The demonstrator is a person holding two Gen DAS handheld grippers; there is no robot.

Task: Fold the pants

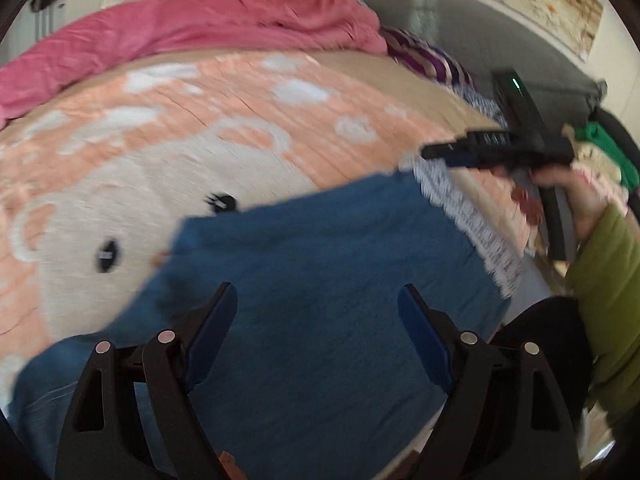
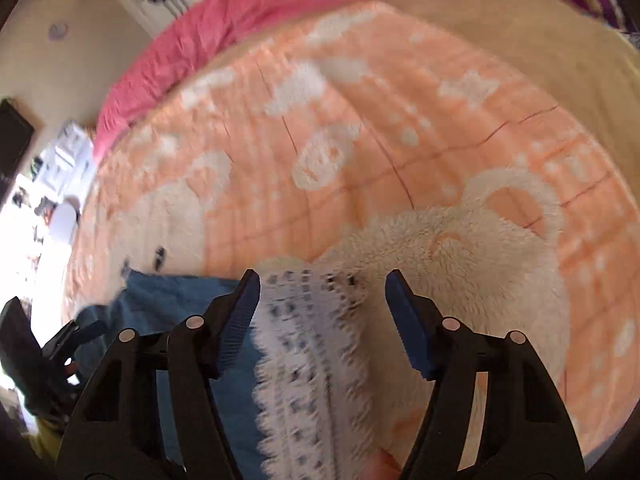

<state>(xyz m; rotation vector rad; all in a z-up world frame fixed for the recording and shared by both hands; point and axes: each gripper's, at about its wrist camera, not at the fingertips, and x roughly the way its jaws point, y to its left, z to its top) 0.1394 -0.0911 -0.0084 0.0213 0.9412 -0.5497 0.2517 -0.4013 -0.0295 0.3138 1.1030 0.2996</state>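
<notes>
Blue denim pants [image 1: 320, 280] lie spread on a peach and cream blanket on the bed. One edge has a white lace trim [image 1: 472, 224]. My left gripper [image 1: 318, 300] is open just above the denim, empty. My right gripper [image 2: 322, 280] is open over the lace trim [image 2: 312, 344], with the denim [image 2: 180, 300] to its left. The right gripper also shows in the left wrist view [image 1: 440, 156], at the far corner of the pants by the trim. Both views are motion-blurred.
The blanket [image 2: 360, 140] covers most of the bed. A pink duvet [image 1: 200, 28] is bunched along the far side. A purple striped cloth [image 1: 428, 56] lies at the far right. The person's green sleeve [image 1: 604, 300] is at the right edge.
</notes>
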